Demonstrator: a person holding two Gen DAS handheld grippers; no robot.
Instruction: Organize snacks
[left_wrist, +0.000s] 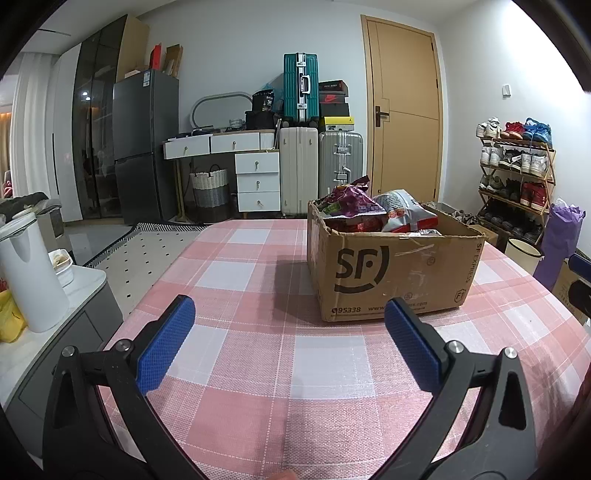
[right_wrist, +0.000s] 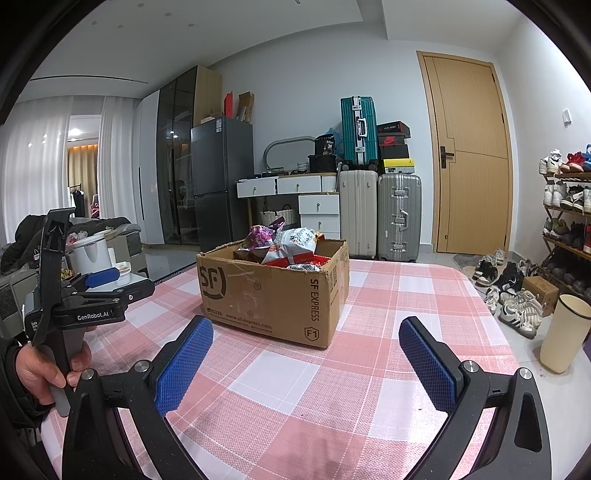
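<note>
1. A cardboard box (left_wrist: 391, 266) printed "SF EXPRESS" is sitting on a table spread with a pink-and-white checked cloth (left_wrist: 258, 354), its flaps standing open.
2. Snack bags are piling above the box's rim: a purple packet (left_wrist: 352, 199) is leaning at the back, and a white-and-red bag (left_wrist: 404, 214) is lying just beside it toward the right.
3. The left gripper (left_wrist: 290, 321) is hovering over bare cloth short of the box, its blue-padded fingers spread wide and gripping nothing.
4. The right gripper (right_wrist: 306, 343) is likewise hanging above the cloth near the box's front corner, jaws wide apart and empty.
5. In the right wrist view, a hand (right_wrist: 48, 369) in a dark sleeve is grasping the left gripper's handle at the table's left edge.
6. Suitcases (right_wrist: 380, 214), a grey fridge (right_wrist: 221, 184) and a shoe rack (left_wrist: 517, 173) are lining the room behind.
</note>
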